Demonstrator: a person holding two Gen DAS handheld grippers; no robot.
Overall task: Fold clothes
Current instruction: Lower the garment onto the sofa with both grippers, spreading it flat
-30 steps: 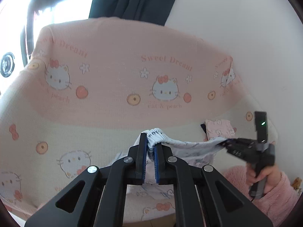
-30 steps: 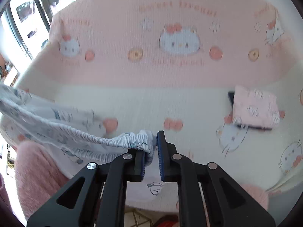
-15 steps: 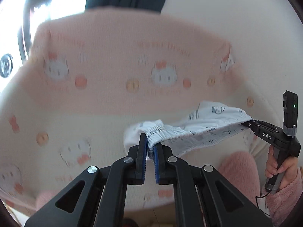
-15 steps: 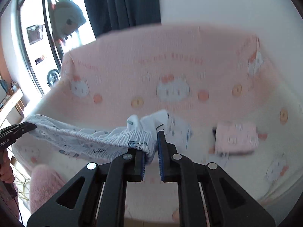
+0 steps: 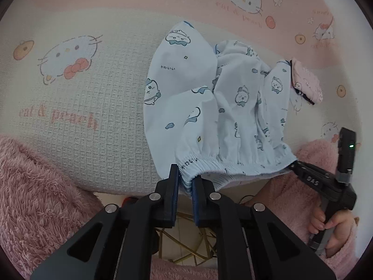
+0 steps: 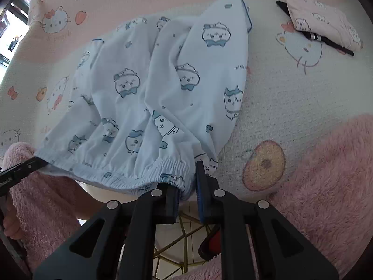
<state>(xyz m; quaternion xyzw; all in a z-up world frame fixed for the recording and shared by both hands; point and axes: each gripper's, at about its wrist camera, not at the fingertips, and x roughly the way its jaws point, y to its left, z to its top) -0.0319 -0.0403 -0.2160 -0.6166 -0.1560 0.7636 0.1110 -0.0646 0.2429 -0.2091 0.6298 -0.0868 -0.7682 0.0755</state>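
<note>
Left wrist: shorts (image 5: 209,107) w/ waistband betw. grippers.

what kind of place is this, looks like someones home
Most likely a home, a bedroom or living room. The surface is draped in a pink cartoon-cat blanket, pale blue printed shorts lie spread on it, and a small folded pink garment sits beside them.

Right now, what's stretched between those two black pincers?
The elastic waistband of the pale blue cartoon-print shorts spans from the left gripper, whose jaws are opening, to the right gripper. Both wrist views show it.
</note>
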